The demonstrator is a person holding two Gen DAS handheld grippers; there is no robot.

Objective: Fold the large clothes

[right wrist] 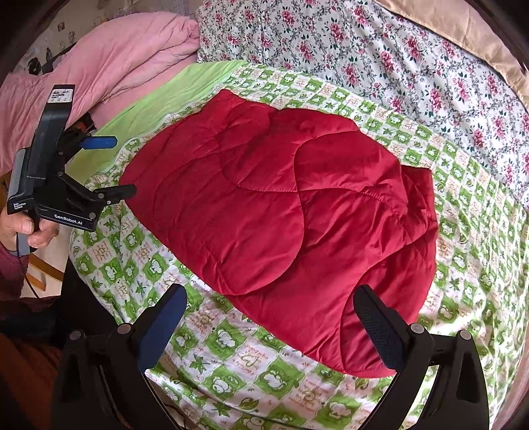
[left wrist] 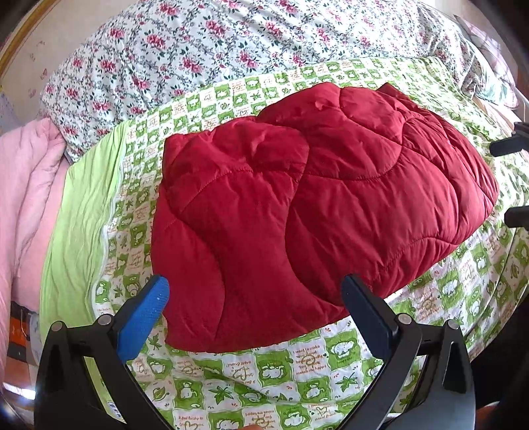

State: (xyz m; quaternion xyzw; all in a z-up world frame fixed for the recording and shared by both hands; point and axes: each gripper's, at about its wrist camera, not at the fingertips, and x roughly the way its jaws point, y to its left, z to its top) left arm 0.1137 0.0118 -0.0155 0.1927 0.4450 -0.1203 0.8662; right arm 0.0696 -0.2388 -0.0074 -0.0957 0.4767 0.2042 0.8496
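Both hand-held grippers, left (left wrist: pixel 254 297) and right (right wrist: pixel 269 306), are held open and empty just short of the red quilted jacket (left wrist: pixel 314 205), which lies folded on the bed (left wrist: pixel 231 373). Another fold seems due; its near edge must be gripped.

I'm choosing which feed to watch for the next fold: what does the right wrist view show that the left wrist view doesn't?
Only the right wrist view: the whole left tool, open, gripped by a hand, and a tan blanket at the far edge. Only the left wrist view: a wooden frame at upper left; the right tool shows just as fingertips. Both: the folded red quilted jacket on the green checked sheet, the floral bedding and pink quilt.
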